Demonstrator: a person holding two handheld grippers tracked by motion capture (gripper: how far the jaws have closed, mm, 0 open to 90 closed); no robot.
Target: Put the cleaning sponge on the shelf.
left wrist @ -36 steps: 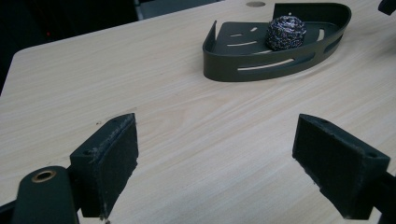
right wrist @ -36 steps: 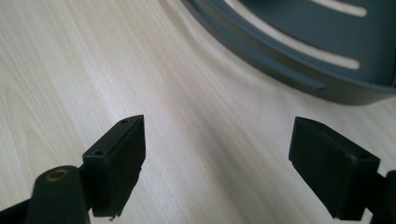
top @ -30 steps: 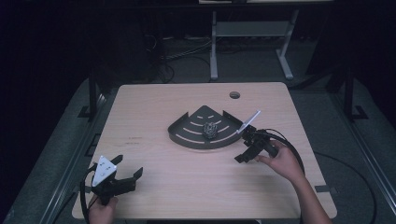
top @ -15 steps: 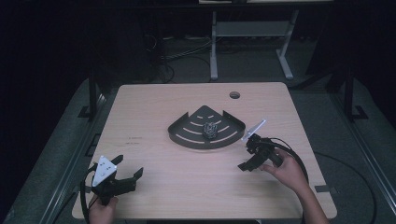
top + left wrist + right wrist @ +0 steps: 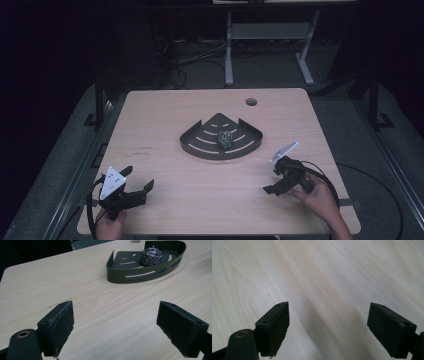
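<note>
A dark fan-shaped slotted tray (image 5: 200, 142) lies at the middle of the wooden table, and a steel-wool ball (image 5: 225, 138) rests in it. In the left gripper view the tray (image 5: 130, 275) and ball (image 5: 150, 256) lie ahead to the upper right. My left gripper (image 5: 137, 182) sits open near the front left edge, nothing between its jaws (image 5: 115, 327). My right gripper (image 5: 271, 181) is open at the front right, tilted down over bare wood (image 5: 328, 327), apart from the tray.
The table (image 5: 165, 115) has a round cable hole (image 5: 251, 102) at the back right. A metal stand's legs (image 5: 230, 50) and cables lie on the dark floor behind. A hand (image 5: 320, 200) and a looping black cable trail the right gripper.
My right gripper has drawn back from the tray's right corner toward the front right of the table and tipped downward. The left gripper has stayed put.
</note>
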